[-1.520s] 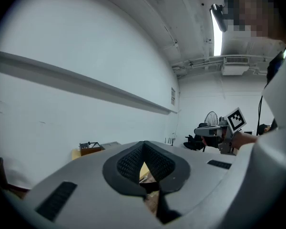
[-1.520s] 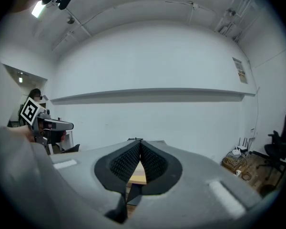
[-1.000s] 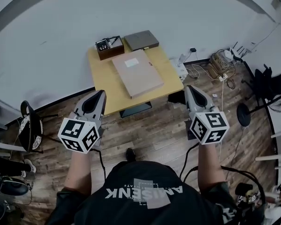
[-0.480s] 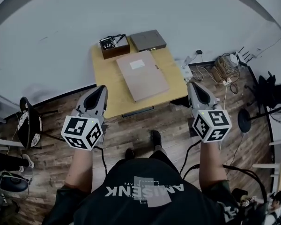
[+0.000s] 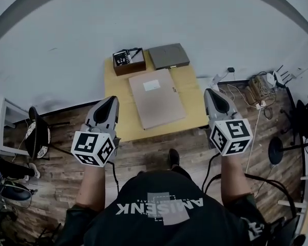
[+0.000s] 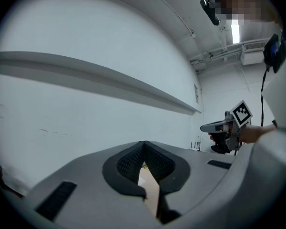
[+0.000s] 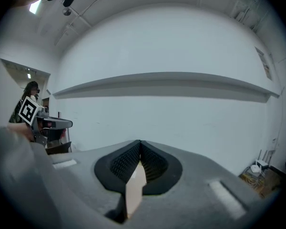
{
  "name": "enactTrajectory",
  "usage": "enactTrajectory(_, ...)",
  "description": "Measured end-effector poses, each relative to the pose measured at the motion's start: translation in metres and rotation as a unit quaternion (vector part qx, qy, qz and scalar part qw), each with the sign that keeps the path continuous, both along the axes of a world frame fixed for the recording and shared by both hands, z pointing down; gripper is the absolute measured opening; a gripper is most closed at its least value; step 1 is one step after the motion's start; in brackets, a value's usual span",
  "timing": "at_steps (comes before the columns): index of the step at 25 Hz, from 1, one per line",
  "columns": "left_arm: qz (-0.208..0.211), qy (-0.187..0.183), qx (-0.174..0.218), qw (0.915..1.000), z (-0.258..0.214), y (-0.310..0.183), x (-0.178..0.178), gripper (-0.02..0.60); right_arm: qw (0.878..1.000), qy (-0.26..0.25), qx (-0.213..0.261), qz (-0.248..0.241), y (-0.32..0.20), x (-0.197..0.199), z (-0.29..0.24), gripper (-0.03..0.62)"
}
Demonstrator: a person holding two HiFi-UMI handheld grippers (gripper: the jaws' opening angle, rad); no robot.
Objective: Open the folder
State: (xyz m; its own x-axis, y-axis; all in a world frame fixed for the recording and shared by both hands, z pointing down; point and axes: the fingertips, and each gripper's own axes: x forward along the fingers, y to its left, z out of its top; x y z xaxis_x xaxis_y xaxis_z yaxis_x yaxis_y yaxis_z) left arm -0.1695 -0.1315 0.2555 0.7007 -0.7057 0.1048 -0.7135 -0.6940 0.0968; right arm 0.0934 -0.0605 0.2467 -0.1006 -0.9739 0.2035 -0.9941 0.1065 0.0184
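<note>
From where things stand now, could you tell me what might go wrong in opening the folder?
The left gripper and right gripper are both shut; nudging with shut jaws could slide the folder toward the table's near edge, which it almost reaches.
The brown box and grey case sit close behind it; a swinging cover might knock them.

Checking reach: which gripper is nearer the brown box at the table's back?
Left. The left gripper is short of the brown box, on its side of the folder; the right gripper sits across the folder, farther off.
</note>
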Motion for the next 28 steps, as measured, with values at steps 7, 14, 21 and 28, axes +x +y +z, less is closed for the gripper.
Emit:
enactTrajectory(7,-0.026,-0.008,0.004,0.9996,-0.004,-0.026,0.043,-0.003,0.999,-0.007,0.008,-0.040,-0.044,0.041,-0.003,0.006)
enactTrajectory(14,-0.063,-0.010,0.003,0.9979,-0.001,-0.039,0.062,-0.003,0.996,-0.022,0.015,-0.085,-0.070,0.065,0.000,0.028)
enactTrajectory(21,-0.092,-0.021,0.003,0.9955,0.003,-0.043,0.083,0.175,0.990,-0.025,0.027,-0.135,-0.088,0.080,-0.001,0.129)
enactTrajectory(28,-0.124,-0.028,0.010,0.9919,0.003,-0.056,0.068,0.299,0.988,-0.046,0.027,-0.144,-0.103,0.078,0.001,0.237)
